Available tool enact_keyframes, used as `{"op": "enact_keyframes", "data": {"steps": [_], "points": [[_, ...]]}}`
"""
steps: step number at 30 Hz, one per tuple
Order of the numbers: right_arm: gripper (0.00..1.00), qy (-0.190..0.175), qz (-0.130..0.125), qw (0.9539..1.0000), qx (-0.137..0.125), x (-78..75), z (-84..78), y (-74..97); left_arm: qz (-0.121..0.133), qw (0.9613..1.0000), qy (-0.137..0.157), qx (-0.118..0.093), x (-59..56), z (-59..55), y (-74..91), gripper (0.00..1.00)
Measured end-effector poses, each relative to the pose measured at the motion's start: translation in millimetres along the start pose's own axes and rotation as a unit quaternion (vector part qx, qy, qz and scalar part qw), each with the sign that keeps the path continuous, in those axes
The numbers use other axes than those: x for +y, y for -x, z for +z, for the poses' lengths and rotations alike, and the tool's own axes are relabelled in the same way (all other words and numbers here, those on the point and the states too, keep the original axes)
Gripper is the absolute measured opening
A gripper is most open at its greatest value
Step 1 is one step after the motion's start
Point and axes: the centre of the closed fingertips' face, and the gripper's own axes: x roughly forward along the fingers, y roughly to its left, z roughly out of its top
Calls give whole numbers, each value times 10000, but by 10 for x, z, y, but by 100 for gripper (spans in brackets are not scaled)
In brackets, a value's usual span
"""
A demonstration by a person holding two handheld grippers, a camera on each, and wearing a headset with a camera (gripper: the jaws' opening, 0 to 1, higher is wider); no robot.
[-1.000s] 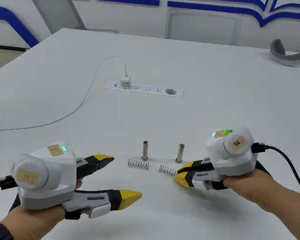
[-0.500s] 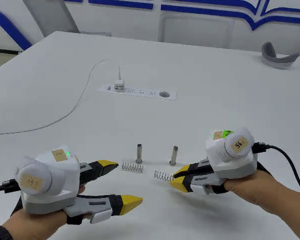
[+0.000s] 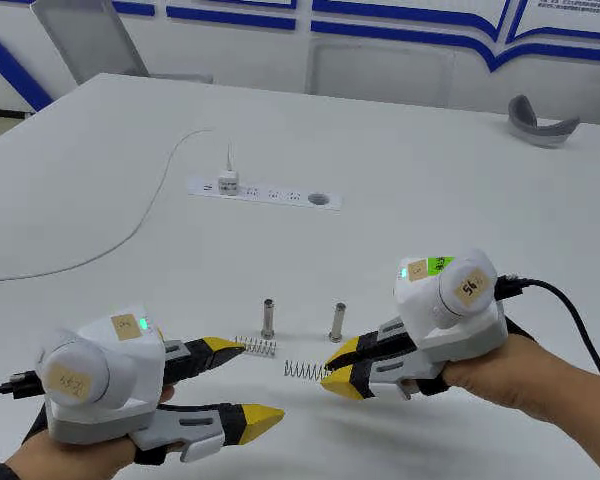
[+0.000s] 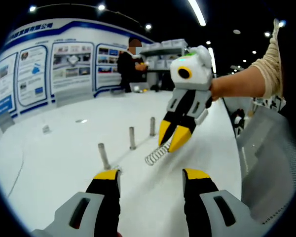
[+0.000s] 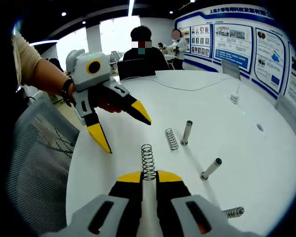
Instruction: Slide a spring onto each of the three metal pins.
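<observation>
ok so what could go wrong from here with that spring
1. The right gripper pinches the held spring by one end only; it may flex or slip when lined up on a pin.
2. The pins look thin and free-standing; a sideways push could tip one.
3. The open left gripper sits close to the loose spring and might knock it.

Rig appearance, both hand units.
I see the left gripper (image 3: 255, 380) and right gripper (image 3: 332, 372) built alike: grey-white housings, black jaws tipped yellow, tan paper labels (image 3: 470, 287) with handwritten marks, a green lamp (image 3: 438, 265) lit on top, and a black cable (image 3: 550, 289) at each rear. Beige knit sleeve (image 4: 269, 64); dark wristband (image 5: 65, 92).
</observation>
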Motion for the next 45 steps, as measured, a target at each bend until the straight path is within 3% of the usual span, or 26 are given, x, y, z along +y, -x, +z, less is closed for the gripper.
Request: {"op": "enact_keyframes", "data": {"steps": [6,19,36,45], "points": [[11,197,222,9995,94,134,66,-20,-64,9999,-104,11,-26,6,-4,47],[11,472,487,9973,273,278,133,-43,-306,9988,-365,68,-142,-22,-36,35],[11,615,655,9950,447,380,154,-36,-503,9960,-737,87,-254,-37,-47,14],[11,609,630,9954,380,402,254,29,-520,9954,-795,90,-263,-26,-49,12]]}}
